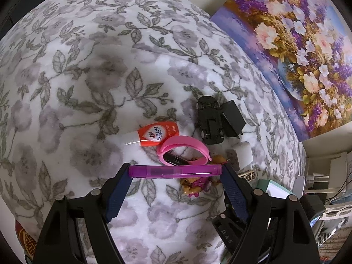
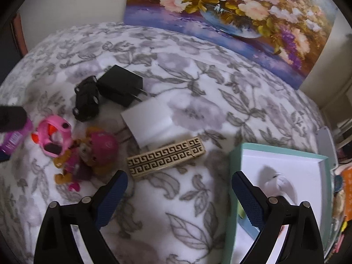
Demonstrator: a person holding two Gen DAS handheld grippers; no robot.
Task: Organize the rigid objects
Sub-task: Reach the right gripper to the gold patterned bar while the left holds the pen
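My left gripper (image 1: 176, 171) is shut on a purple tube (image 1: 175, 171), held end to end between the two fingertips above the floral blanket. Beyond it lie a pink wristband (image 1: 187, 149), an orange-and-white packet (image 1: 154, 134), a black toy car (image 1: 210, 121), a black plug adapter (image 1: 233, 118) and a white charger (image 1: 242, 156). A pink-and-brown toy figure (image 1: 195, 184) lies under the tube. My right gripper (image 2: 179, 183) is open and empty, just in front of a gold-and-black patterned case (image 2: 167, 157). A teal box (image 2: 283, 176) with a white object (image 2: 279, 182) inside stands at its right fingertip.
A flower painting (image 2: 231, 15) leans against the wall behind the bed. The bed's right edge drops to cluttered shelves and cables (image 1: 325, 189). The left gripper and tube show at the far left of the right wrist view (image 2: 13, 129).
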